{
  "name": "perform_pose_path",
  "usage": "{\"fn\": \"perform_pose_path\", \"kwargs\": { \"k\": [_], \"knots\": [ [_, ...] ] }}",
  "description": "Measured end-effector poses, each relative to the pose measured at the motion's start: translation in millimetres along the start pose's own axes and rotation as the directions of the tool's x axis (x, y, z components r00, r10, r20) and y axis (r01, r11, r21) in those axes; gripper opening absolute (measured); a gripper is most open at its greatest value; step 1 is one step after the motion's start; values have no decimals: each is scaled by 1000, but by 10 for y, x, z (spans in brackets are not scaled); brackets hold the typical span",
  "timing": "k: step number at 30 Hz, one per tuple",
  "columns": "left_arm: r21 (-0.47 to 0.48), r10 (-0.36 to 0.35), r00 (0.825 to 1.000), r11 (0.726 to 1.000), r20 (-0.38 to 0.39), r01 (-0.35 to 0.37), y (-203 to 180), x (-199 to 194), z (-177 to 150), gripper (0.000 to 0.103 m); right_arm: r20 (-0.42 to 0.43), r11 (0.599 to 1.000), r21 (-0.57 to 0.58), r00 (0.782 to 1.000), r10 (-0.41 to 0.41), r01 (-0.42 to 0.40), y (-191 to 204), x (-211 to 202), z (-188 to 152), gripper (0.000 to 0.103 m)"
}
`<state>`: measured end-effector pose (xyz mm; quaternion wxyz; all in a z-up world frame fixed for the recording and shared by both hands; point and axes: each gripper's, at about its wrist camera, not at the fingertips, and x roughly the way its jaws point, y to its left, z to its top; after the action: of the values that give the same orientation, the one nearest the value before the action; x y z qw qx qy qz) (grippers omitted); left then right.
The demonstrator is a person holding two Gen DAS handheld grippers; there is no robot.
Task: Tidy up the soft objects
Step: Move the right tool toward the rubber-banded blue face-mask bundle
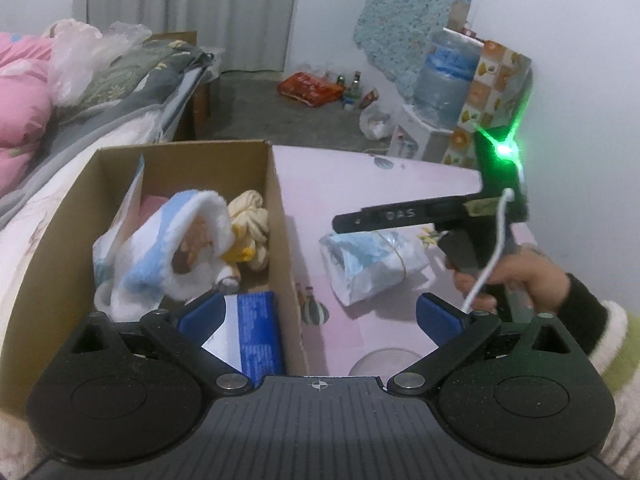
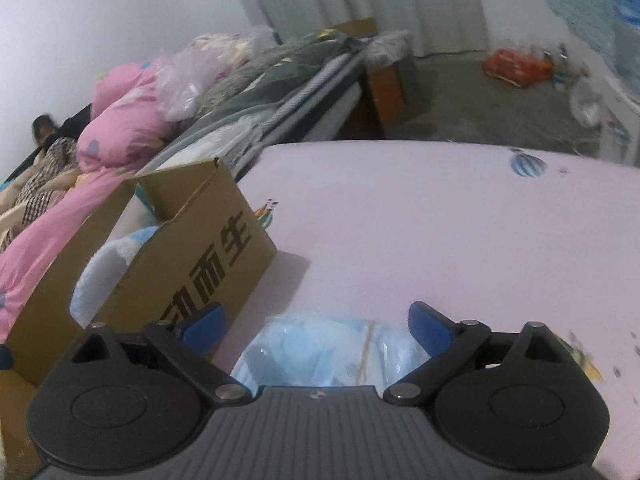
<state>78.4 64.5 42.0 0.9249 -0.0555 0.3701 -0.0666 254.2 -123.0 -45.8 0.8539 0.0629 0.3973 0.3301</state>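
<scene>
My right gripper (image 2: 316, 326) stands wide open over the packet (image 2: 320, 350), a clear plastic bag of pale blue soft stuff with a rubber band (image 2: 366, 354) round its middle. From the right wrist view the packet sits between the two blue pads (image 2: 428, 326), but I see no pad pressing on it, so nothing is held yet. The left wrist view shows it lying flat on the pink table (image 1: 360, 184), just beside the box (image 1: 280, 216) and apart from it.

My left gripper (image 1: 320, 312) is open too and empty, hovering over the box's near corner. Inside the box lie a blue-and-white plush (image 1: 168, 248) and a yellow knotted cloth (image 1: 250, 220) (so I judge the packet to be the last loose item in sight).

I expect the packet to be light and squashy, with a slick film that may slide off the pads or balloon sideways when squeezed. The sensible place to pinch is across the banded waist, where the contents are bunched tight and the band gives some bite. A grab at a loose end would likely catch only film. Lifted there, the ends may droop, so it will need room to pass over the box wall.
</scene>
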Motion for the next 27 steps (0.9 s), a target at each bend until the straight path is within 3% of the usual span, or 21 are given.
{"fn": "perform_pose_path", "kwargs": {
  "k": [3, 7, 14, 23, 27],
  "knots": [
    [-9, 7, 1000, 1000, 11, -7, 22, -73, -51, 102, -43, 996, -93, 999, -18, 14, 44, 151, -55, 57],
    [-24, 1, 999, 1000, 32, 0, 42, -202, -114, 102, -68, 978, -209, 997, -43, 28, 124, 83, -157, 56],
    [-36, -1, 997, 999, 74, 4, 84, -470, -266, 102, -106, 960, -275, 990, -92, 60, 94, -294, -464, 56],
    [17, -30, 995, 999, 97, 29, 4, -671, -546, 102, -118, 957, -287, 991, -66, 29, 229, -1139, -1319, 56],
    [50, -85, 993, 995, 87, 81, -100, -677, -690, 102, -110, 948, -316, 994, -13, -22, 471, -1412, -1701, 56]
  ]
}}
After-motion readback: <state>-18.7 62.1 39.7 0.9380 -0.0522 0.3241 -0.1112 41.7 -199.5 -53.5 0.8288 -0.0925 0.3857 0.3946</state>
